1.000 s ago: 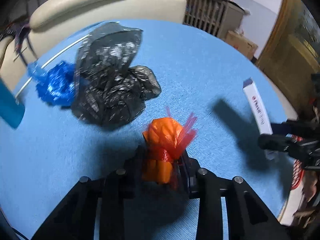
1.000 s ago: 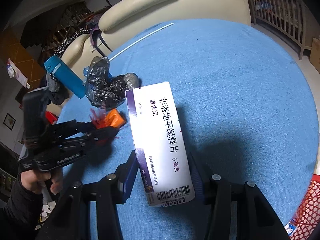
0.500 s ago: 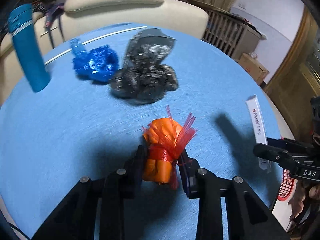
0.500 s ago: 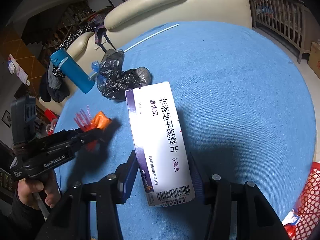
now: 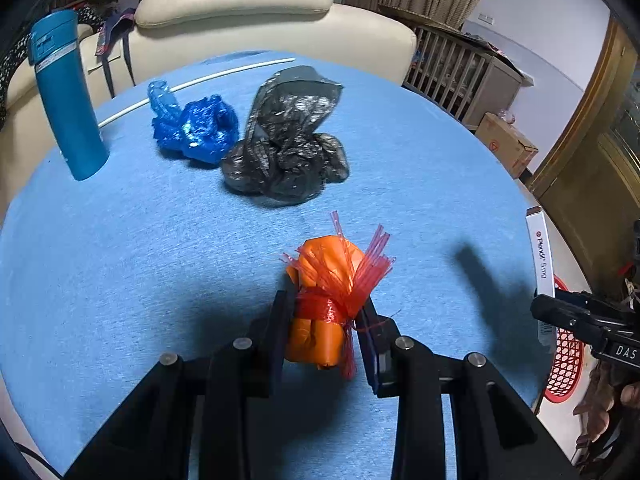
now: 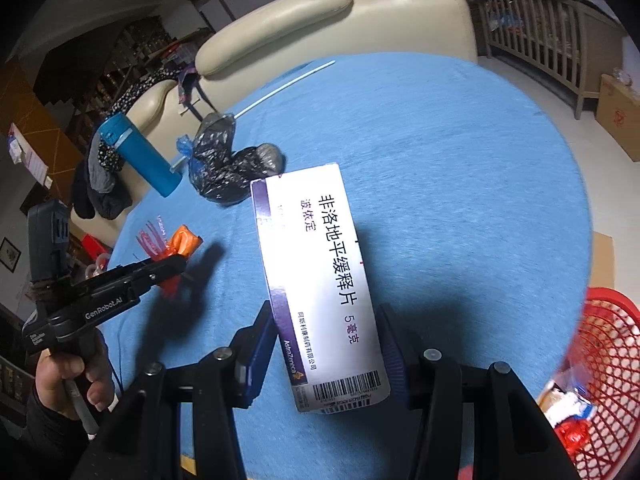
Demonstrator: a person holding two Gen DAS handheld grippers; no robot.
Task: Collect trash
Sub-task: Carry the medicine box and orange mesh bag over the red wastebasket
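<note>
Step in hand, as judged from the scene: carry both held items to the red basket [image 6: 592, 364] and release them inside it.

**State of the tongs**
- Left gripper [image 5: 325, 320]: clamped on the orange bundle [image 5: 324, 300], a roll tied with red mesh. The pads press its lower half; the frayed mesh ends fan out above the jaws.
- Right gripper [image 6: 324, 340]: clamped on the white medicine box [image 6: 320, 280]. The pads grip its lower long edges; most of the box projects forward past the fingertips.

**Doing the step well**
- Bring each load fully over the basket rim before parting the jaws — the box is long and, by the look of it, could tip out if released at the edge.
- Keep the box's free end clear of the rim on approach.
- The mesh ends may snag on the basket lattice; release from above rather than dragging across it.

**Position of the task items**
- The basket sits at the lower right of the right wrist view, off the edge of the blue table [image 6: 460, 140], with wrappers already inside.
- Still on the table, upper centre of the left wrist view: a black bag [image 5: 288, 144] touching a crumpled blue bag [image 5: 192, 130] — both well apart from either gripper.
</note>
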